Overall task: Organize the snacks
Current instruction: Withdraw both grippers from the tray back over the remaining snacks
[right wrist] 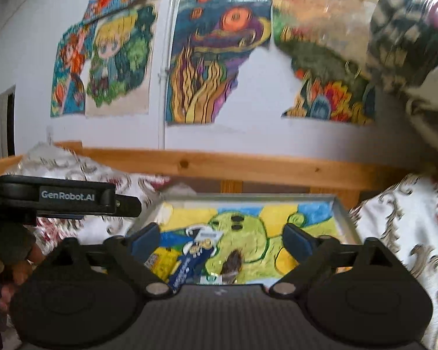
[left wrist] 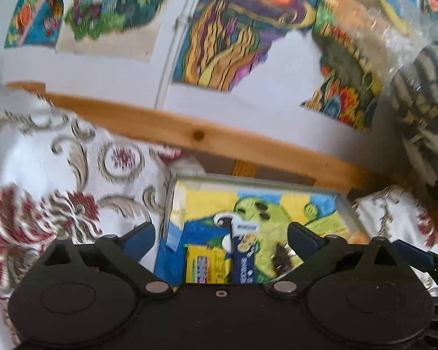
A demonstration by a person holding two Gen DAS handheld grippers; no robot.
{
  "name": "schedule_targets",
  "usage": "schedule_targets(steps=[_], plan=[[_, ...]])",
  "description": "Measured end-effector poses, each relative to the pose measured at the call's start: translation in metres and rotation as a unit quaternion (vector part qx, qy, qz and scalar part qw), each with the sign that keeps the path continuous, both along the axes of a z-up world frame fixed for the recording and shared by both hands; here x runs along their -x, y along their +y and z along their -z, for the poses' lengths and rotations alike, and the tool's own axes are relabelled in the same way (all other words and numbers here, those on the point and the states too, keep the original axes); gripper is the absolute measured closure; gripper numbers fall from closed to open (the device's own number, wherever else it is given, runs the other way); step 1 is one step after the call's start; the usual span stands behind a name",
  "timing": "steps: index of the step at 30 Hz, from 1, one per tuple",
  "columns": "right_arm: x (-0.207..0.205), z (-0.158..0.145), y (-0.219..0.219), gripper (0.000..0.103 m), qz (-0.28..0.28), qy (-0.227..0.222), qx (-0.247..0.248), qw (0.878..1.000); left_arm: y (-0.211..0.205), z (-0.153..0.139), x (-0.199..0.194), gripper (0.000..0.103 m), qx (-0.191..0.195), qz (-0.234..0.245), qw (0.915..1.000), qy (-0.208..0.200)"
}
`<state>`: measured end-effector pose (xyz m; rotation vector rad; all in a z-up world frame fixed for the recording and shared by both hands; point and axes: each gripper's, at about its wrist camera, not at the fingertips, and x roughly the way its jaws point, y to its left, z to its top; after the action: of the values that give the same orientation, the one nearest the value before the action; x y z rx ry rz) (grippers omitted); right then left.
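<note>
1. The tray point(right wrist: 343, 218) sits on a patterned cloth point(right wrist: 394, 233) before a wooden rail point(right wrist: 248, 164); its floor is lined with a coloured drawing.
2. Near the tray's front edge lie a yellow packet point(left wrist: 206, 264), a blue bar wrapper point(left wrist: 243, 253) and a dark snack in clear film point(left wrist: 283, 258).
3. The left claw point(left wrist: 220, 240) hangs over them, fingers apart, holding nothing.
4. The right claw point(right wrist: 222, 240) is likewise spread and empty.
5. Judged by looks, these are light, crinkly, slippery wrappers; the contents may crush.
6. I would pinch the blue bar across its narrow middle, gently.
</note>
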<state>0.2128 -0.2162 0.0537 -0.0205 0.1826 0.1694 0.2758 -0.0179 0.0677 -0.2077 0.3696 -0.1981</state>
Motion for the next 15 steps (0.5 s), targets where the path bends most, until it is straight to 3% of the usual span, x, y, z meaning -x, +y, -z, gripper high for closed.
schedule_targets(steps=[8, 15], plan=[[0.051, -0.038, -0.007, 0.0, 0.009, -0.02, -0.022, 1.0, 0.006, -0.04, 0.057, 0.001, -0.018, -0.015, 0.999, -0.039], [0.101, -0.055, -0.005, 0.0, 0.009, -0.04, -0.02, 0.999, 0.015, -0.053, 0.108, 0.001, -0.032, -0.028, 0.998, -0.047]])
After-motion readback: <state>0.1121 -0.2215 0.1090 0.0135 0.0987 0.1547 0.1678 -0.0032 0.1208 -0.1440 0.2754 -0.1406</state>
